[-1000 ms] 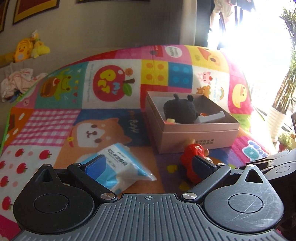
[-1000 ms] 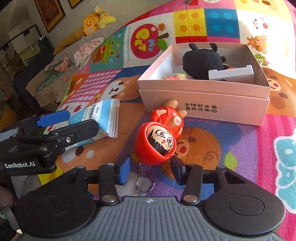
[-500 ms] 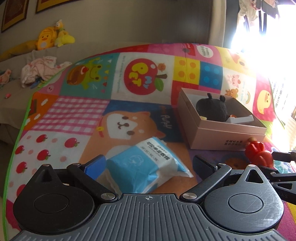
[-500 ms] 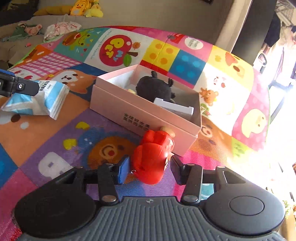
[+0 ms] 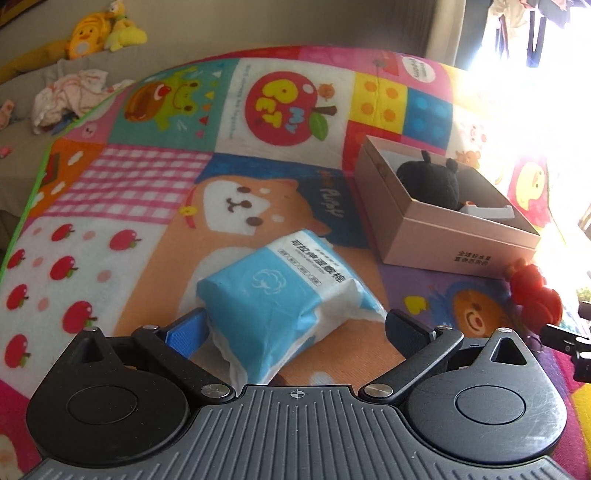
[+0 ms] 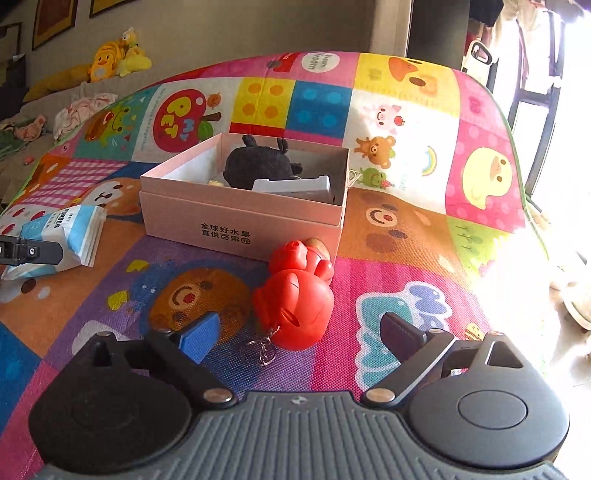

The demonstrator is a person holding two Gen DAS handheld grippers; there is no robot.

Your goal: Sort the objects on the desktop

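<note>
A blue and white tissue pack (image 5: 291, 295) lies on the colourful mat between the fingers of my open left gripper (image 5: 295, 328); the left pad is close to it. Two red doll figures (image 6: 299, 291) with a key ring lie in front of the pink box (image 6: 240, 221). My right gripper (image 6: 299, 332) is open with the nearer red doll between its fingers, not touching. The box holds a black plush (image 6: 258, 166) and a white item (image 6: 295, 186). The dolls also show in the left wrist view (image 5: 535, 291), and the tissue pack in the right wrist view (image 6: 62, 236).
The patchwork play mat (image 5: 147, 184) covers the surface. A grey sofa with yellow plush toys (image 5: 99, 33) and crumpled clothes (image 5: 70, 96) lies beyond its far edge. A bright window is at the right. The left gripper's finger tip (image 6: 29, 251) shows at the right view's left edge.
My right gripper has opened wide around the red doll, which lies on the mat. My left gripper has closed in on the tissue pack, which now sits between its fingers.
</note>
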